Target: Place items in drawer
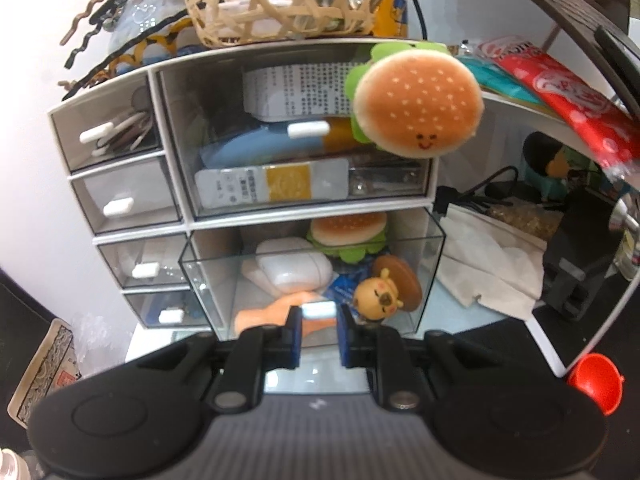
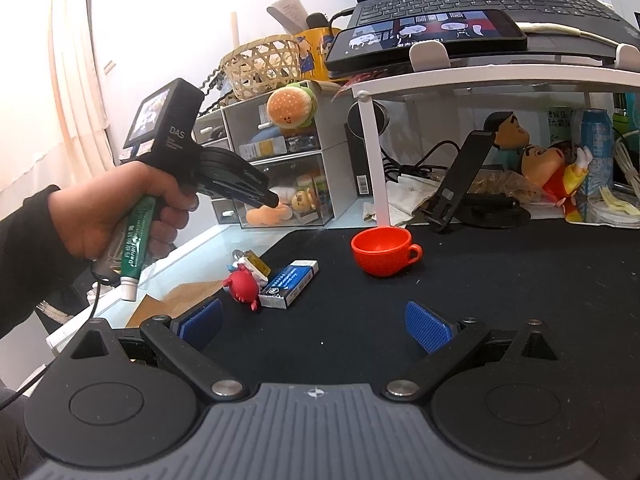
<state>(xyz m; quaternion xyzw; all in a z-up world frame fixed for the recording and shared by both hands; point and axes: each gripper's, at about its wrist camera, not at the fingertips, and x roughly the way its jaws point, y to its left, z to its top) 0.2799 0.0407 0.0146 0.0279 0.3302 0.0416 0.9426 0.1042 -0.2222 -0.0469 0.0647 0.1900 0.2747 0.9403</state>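
Clear plastic drawer (image 1: 430, 240): the lower large drawer of the white organiser (image 1: 168, 148) stands pulled out toward the camera, its top open.
Drawer contents: an orange soft toy (image 1: 264, 314) at the near left, a white case (image 1: 288, 270) behind it, a small burger plush (image 1: 346, 234) at the far middle and a yellow bear figure (image 1: 378, 298) at the near right, so several items appear to be stowed already.
Left gripper (image 1: 318, 330): its blue fingers (image 1: 294, 332) are close together around the drawer's white handle (image 1: 318, 310); whether they actually press on it cannot be told, though the likely job is holding the drawer open.
Large burger plush (image 1: 416, 102): it sits up by the organiser's upper right corner, outside any drawer.
Left on the table (image 2: 480, 300): a red crab toy (image 2: 242, 286) touching a blue-and-white box (image 2: 290, 282), with a small yellow item (image 2: 256, 262) just behind them, and a red cup (image 2: 384, 250) further right; which of these belong in the drawer is a guess.
Right gripper (image 2: 316, 326): spread wide and empty, low over the dark mat, near the crab and box.
Progress: judged partway, with the drawer part-filled and loose items waiting.
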